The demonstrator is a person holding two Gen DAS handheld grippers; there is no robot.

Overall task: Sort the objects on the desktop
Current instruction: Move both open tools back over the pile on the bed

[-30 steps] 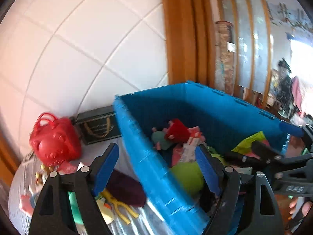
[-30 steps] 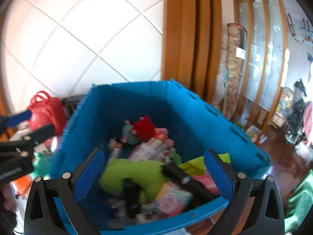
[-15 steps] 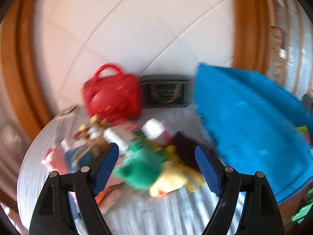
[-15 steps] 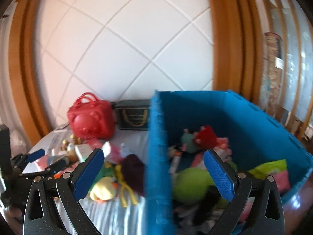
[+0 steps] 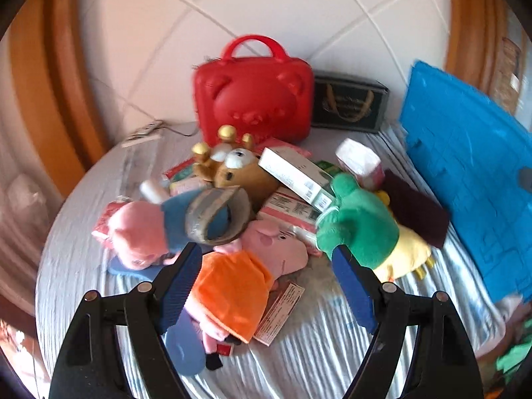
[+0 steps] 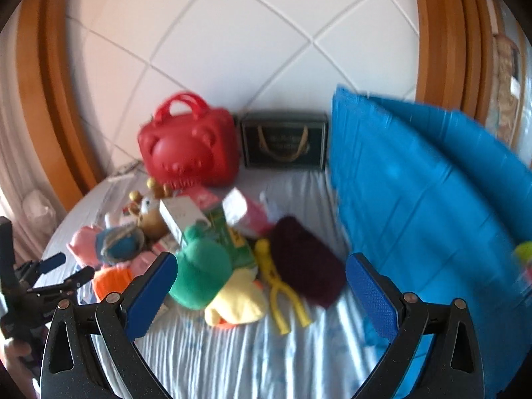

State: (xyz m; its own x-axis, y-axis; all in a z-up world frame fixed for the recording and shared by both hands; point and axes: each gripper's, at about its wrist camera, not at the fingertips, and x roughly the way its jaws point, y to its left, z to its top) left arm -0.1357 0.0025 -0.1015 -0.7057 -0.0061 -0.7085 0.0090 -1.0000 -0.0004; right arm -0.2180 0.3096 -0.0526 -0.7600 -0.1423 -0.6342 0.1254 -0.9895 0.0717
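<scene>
A pile of toys and boxes lies on the round table with a striped cloth point(image 5: 316, 359). My left gripper point(image 5: 266, 282) is open and empty, just above a pink pig plush in an orange dress point(image 5: 252, 266). A green and yellow plush point(image 5: 362, 229) lies to its right, also in the right wrist view point(image 6: 202, 272). My right gripper point(image 6: 262, 292) is open and empty, over the yellow plush part point(image 6: 236, 302) and a dark maroon pouch point(image 6: 306, 266). The left gripper point(image 6: 63, 269) shows at the far left of the right wrist view.
A blue crate point(image 5: 472, 183) point(image 6: 425, 199) stands at the right. A red bear-faced case point(image 5: 252, 96) point(image 6: 189, 146) and a dark box point(image 5: 349, 106) point(image 6: 282, 143) stand at the back by the tiled wall. A tape roll point(image 5: 216, 216), white boxes point(image 5: 296, 173) and a bear plush point(image 5: 232, 166) lie in the pile.
Both grippers have swung left, away from over the blue crate, and now face the pile on the table. Both stay open and empty.
</scene>
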